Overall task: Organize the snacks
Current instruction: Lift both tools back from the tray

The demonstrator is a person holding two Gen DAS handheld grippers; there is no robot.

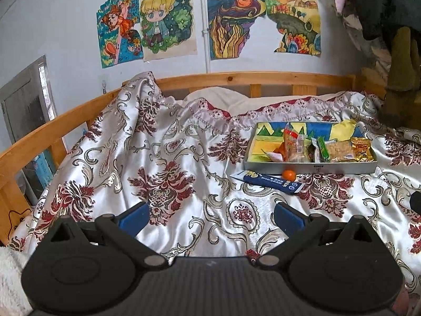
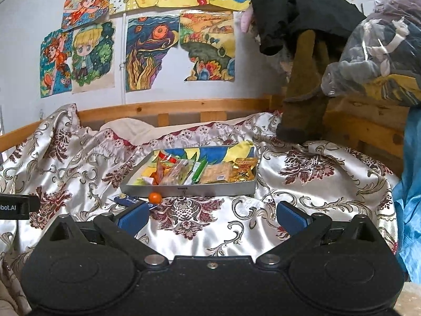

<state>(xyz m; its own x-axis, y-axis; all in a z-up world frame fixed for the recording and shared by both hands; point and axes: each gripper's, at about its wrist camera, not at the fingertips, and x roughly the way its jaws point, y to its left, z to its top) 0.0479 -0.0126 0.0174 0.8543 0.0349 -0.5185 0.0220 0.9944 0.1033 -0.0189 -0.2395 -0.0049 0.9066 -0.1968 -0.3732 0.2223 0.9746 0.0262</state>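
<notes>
While the left gripper (image 1: 211,217) is held agape and empty, the blue packet (image 1: 268,180) and orange ball (image 1: 288,174) are seen at two o'clock, just outside the tray (image 1: 342,169). From the right gripper (image 2: 211,214), likewise spread, both lie at eleven o'clock. The packet is judged light and slippery, best pinched across its flat edge.

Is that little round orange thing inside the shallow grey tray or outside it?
Outside. The small orange ball lies on the bedspread against the grey tray's front wall, beside a blue packet.
</notes>
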